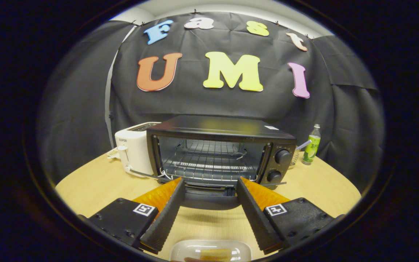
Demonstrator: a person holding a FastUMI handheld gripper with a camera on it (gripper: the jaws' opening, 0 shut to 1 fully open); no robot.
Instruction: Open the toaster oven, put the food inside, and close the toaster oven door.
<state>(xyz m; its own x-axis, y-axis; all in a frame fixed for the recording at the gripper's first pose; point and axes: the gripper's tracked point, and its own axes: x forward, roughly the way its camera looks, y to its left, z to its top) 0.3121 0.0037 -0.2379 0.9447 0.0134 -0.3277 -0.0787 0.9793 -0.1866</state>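
Observation:
A black toaster oven (pixel 221 153) stands on the wooden table (pixel 96 185) just beyond my fingers. Its door (pixel 209 199) hangs down flat and open, and the wire rack (pixel 207 160) inside is bare. My gripper (pixel 209 183) is open, its tips level with the door's front edge, with nothing between the fingers. Close under the gripper sits a clear plastic dish (pixel 210 251) holding a pale yellow piece of food (pixel 216 254), near the table's front edge.
A white pop-up toaster (pixel 134 149) stands against the oven's left side. To the oven's right are a wire cup with a striped straw (pixel 296 154) and a green-labelled bottle (pixel 311 145). Bare table lies on both sides.

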